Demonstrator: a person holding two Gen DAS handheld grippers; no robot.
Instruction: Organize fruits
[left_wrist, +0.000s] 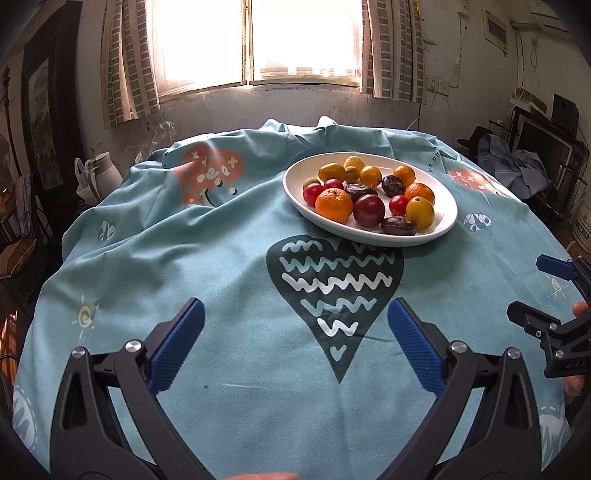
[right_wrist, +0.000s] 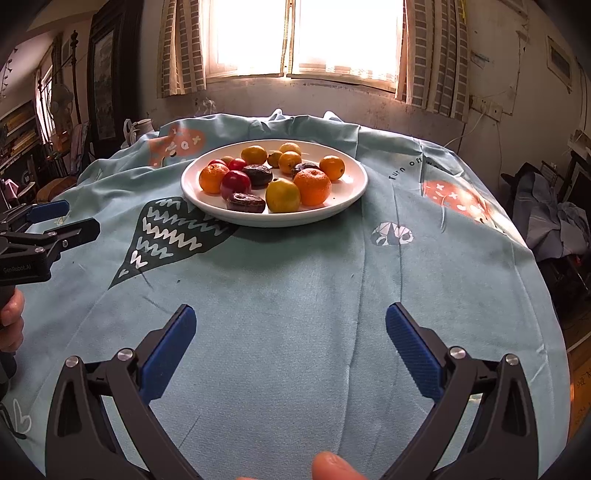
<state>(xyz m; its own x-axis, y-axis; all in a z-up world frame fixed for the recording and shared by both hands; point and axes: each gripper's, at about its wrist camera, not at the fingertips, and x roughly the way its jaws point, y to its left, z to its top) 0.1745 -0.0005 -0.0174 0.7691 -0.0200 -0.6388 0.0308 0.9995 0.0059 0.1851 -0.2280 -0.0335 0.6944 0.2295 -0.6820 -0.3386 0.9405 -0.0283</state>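
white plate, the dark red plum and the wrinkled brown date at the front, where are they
white plate (right_wrist: 354, 192), right wrist view, bare right inner rim
dark red plum (left_wrist: 368, 210), left wrist view, middle of its skin
wrinkled brown date (right_wrist: 245, 203), right wrist view, middle of its top

White letters reading "GenRobot.AI" stand on the black plastic body of the left gripper (right_wrist: 50, 225), seen at the edge of the right wrist view. The light blue patterned tablecloth (right_wrist: 295, 280) carries dark print, "Turn off w", beyond the plate, cut short by a fold. On the right gripper (left_wrist: 546, 291) only "D A S" is legible
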